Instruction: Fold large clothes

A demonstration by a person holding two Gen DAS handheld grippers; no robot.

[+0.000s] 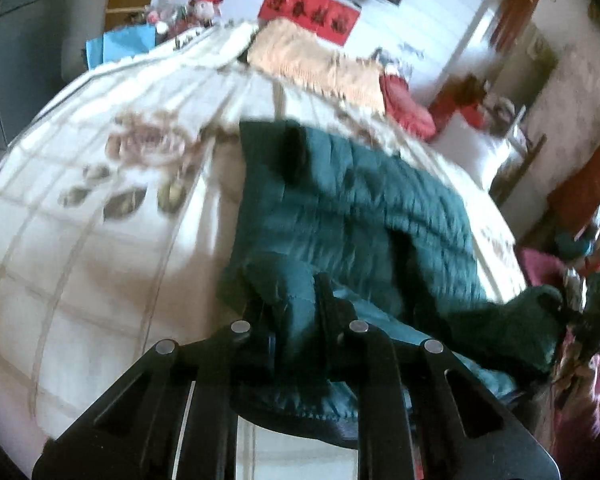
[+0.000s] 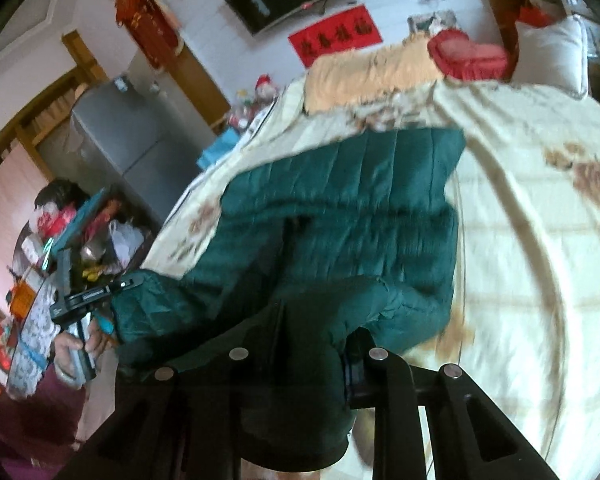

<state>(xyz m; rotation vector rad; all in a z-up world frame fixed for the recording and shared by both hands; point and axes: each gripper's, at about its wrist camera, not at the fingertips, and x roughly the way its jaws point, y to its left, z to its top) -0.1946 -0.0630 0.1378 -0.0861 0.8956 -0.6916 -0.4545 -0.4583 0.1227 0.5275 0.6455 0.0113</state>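
A dark green quilted jacket [image 1: 352, 208] lies on a cream floral bed cover [image 1: 100, 200]. My left gripper [image 1: 296, 308] is shut on a fold of the jacket at its near edge, with fabric bunched between the fingers. The right gripper [image 1: 592, 320] shows at the far right, holding another part of the jacket. In the right wrist view the jacket [image 2: 340, 208] stretches across the bed cover [image 2: 540, 260]. My right gripper [image 2: 312, 352] is shut on the jacket's near hem, and fabric covers its left finger. The left gripper [image 2: 100, 296] grips the jacket's sleeve end at left.
An orange blanket [image 1: 316, 64], a red cushion [image 1: 404, 108] and a white pillow [image 2: 552, 48] lie at the bed's head. A grey fridge [image 2: 132, 140] and a cluttered table [image 2: 80, 240] stand left of the bed. A red banner [image 2: 336, 34] hangs on the wall.
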